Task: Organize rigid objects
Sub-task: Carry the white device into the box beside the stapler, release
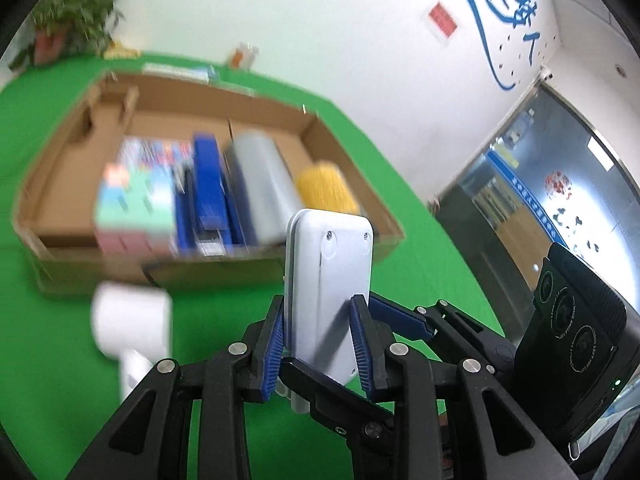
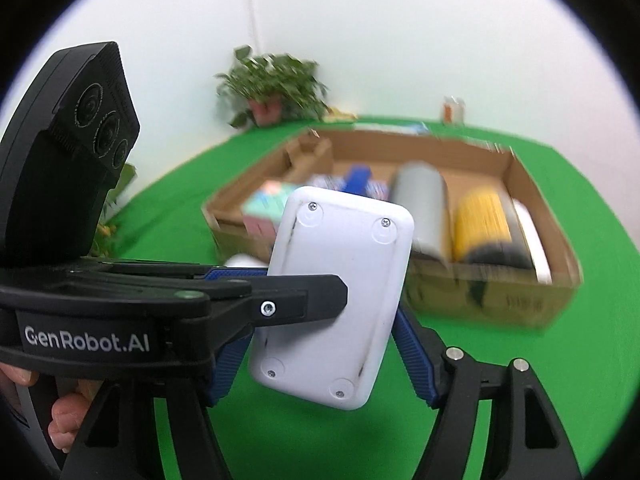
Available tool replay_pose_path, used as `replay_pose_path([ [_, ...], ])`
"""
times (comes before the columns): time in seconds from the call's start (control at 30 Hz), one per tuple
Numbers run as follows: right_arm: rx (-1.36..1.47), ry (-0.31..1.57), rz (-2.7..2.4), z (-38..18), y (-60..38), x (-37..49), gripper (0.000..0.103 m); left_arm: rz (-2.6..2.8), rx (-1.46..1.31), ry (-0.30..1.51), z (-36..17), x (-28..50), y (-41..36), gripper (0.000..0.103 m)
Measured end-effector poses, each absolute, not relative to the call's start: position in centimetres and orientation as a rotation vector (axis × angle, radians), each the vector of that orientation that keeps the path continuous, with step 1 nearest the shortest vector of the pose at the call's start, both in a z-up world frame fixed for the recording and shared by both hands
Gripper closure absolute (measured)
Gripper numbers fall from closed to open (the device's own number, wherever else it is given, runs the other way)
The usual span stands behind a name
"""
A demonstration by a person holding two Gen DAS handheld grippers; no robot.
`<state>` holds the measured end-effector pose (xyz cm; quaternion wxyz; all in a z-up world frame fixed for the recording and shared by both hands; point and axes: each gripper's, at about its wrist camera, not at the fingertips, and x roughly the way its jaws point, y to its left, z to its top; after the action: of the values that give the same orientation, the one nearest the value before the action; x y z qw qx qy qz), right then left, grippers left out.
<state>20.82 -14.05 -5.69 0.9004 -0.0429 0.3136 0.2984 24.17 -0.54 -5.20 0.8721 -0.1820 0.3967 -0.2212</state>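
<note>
Your left tongs [image 1: 320,344] are clamped narrow on the thin edges of a white box [image 1: 330,276], held upright above the green surface [image 1: 48,360] with its screwed back facing the camera. Your right tongs [image 2: 320,356] stand wider around the same white box; whether their blue pads [image 2: 412,356] press on it, you cannot tell. Behind it sits a cardboard tray [image 2: 492,300] holding blurred items. "GenRobot.AI" is printed on the left tongs' body, seen from the right wrist. Blue lettering [image 1: 516,20] on the wall is unreadable.
</note>
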Motion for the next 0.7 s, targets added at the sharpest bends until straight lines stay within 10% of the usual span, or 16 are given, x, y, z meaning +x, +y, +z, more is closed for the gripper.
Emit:
replay_pose_path([
  [0.7, -0.050, 0.789, 0.766, -1.7, -3.8, 37.5, 0.034, -0.297, -0.365, 0.874, 0.7, 41.5, 12.8, 0.075],
])
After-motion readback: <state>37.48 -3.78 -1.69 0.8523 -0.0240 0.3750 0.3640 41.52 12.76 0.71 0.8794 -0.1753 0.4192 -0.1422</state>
